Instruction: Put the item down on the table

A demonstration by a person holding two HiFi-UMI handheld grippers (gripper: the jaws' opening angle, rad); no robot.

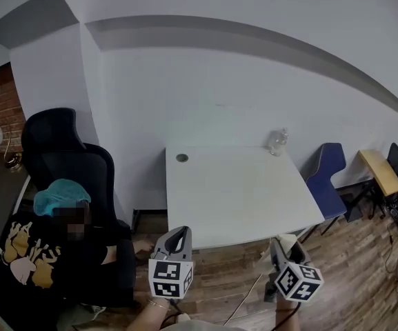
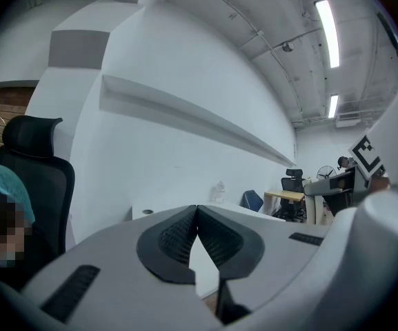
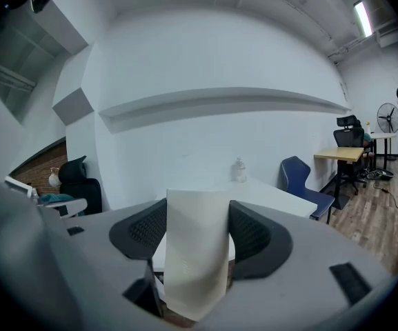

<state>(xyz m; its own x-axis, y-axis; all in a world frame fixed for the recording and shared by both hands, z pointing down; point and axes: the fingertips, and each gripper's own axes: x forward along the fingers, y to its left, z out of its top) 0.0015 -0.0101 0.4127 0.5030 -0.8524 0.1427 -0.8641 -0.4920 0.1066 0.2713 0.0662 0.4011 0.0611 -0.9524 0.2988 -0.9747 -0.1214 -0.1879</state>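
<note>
A white folded sheet-like item stands upright between the black pads of my right gripper, which is shut on it. In the head view the right gripper hovers just off the near right corner of the white table, and a pale bit of the item shows at its tip. My left gripper is held before the table's near edge, left of centre. Its jaws are shut with the pads meeting and nothing between them.
A clear bottle stands at the table's far right corner, and a small round object lies at the far left. A person sits in a black office chair to the left. A blue chair and a wooden desk are on the right.
</note>
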